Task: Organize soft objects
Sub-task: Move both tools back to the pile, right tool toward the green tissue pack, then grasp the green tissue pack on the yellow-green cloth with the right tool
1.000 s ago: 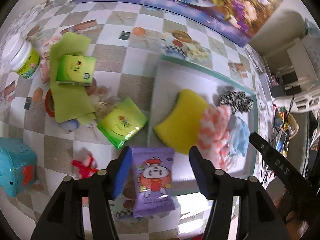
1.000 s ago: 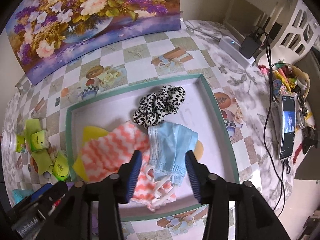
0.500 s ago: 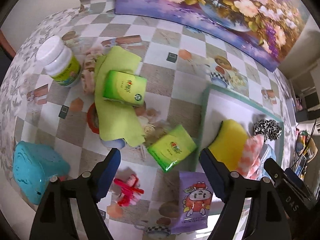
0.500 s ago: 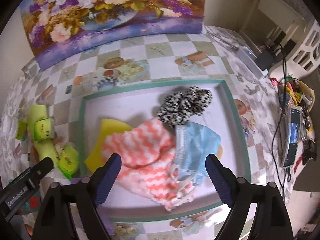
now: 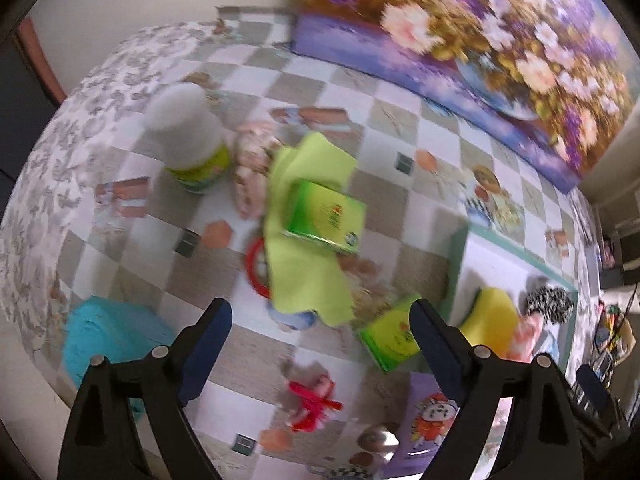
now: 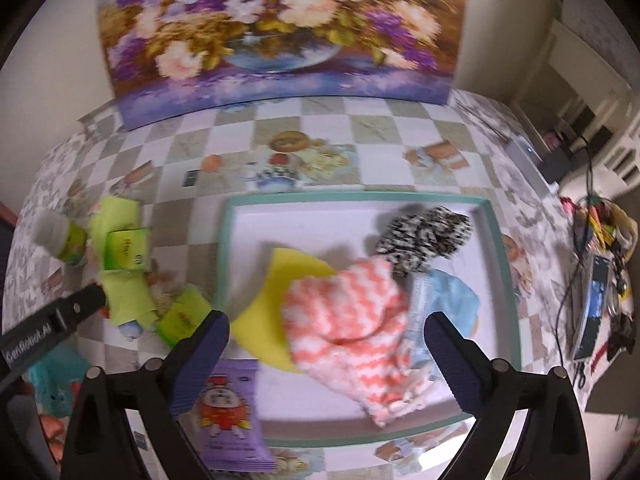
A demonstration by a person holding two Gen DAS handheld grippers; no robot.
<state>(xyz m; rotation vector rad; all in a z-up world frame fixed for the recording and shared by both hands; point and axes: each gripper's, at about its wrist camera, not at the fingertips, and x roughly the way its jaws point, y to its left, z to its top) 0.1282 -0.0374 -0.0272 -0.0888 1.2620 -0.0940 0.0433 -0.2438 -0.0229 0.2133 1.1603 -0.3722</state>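
Checked tablecloth [image 6: 376, 120] filling both views, flower painting [image 6: 276, 28] propped along the far edge. Green-rimmed tray [image 6: 490, 240] right of centre, already holding yellow sponge [image 6: 276, 284], pink-and-white chevron cloth [image 6: 340, 316], pale blue mask [image 6: 452, 300] and leopard scrunchie [image 6: 424, 232], all overlapping toward the tray's right half. Bare tray floor open along the far and left sides.

A second ago: mask between the right jaws, purple snack packet [image 5: 432, 416] between the left. Now both let go. Right gripper [image 6: 326, 344] opening wide above the tray, nothing between the jaws; left gripper [image 5: 320, 344] likewise opening, empty, swung left over the clutter. Probably one drop finished, next pick being sought.

Left of the tray, crowded: lime cloth [image 5: 304, 272] under a green box [image 5: 326, 220], green pouch [image 5: 390, 336] against the tray's left rim, white-capped bottle [image 5: 188, 132] far left, teal block [image 5: 108, 340] near left, red clip [image 5: 312, 400] nearest. Little free room there.
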